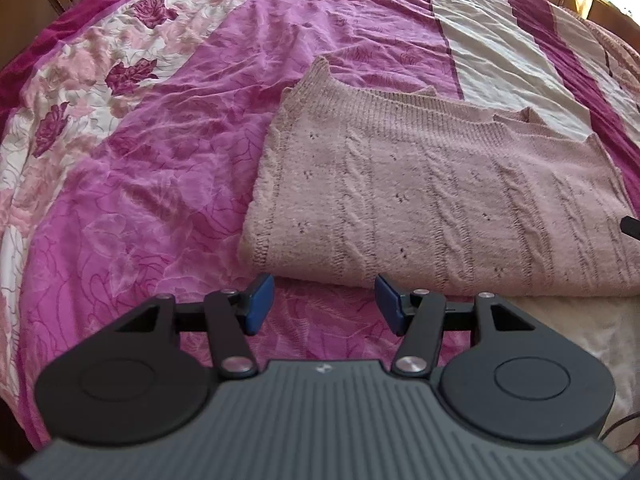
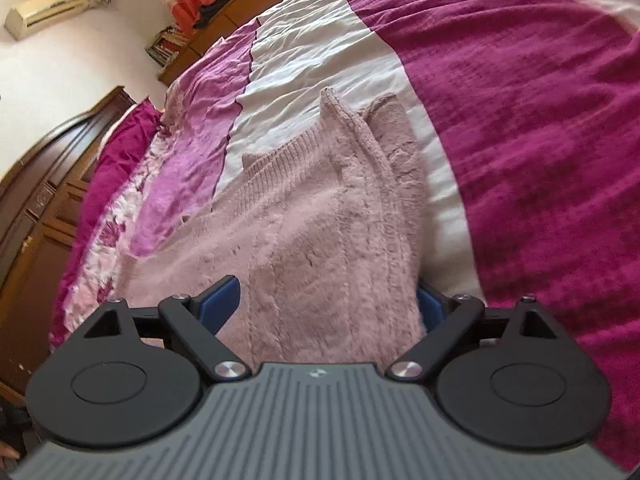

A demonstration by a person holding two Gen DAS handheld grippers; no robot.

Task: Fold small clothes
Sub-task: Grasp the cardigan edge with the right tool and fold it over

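Soft, limp knit sweater (image 1: 440,200) on bed (image 1: 160,160): left gripper (image 1: 324,304) spread and empty, right gripper (image 2: 328,304) spread around 1 edge; best grasped at corners.

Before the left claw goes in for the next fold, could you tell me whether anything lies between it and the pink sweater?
Nothing visible does. The left claw is open just short of the near folded edge of the pink sweater, with only bare bedspread between them. The right claw already straddles the sweater's edge.
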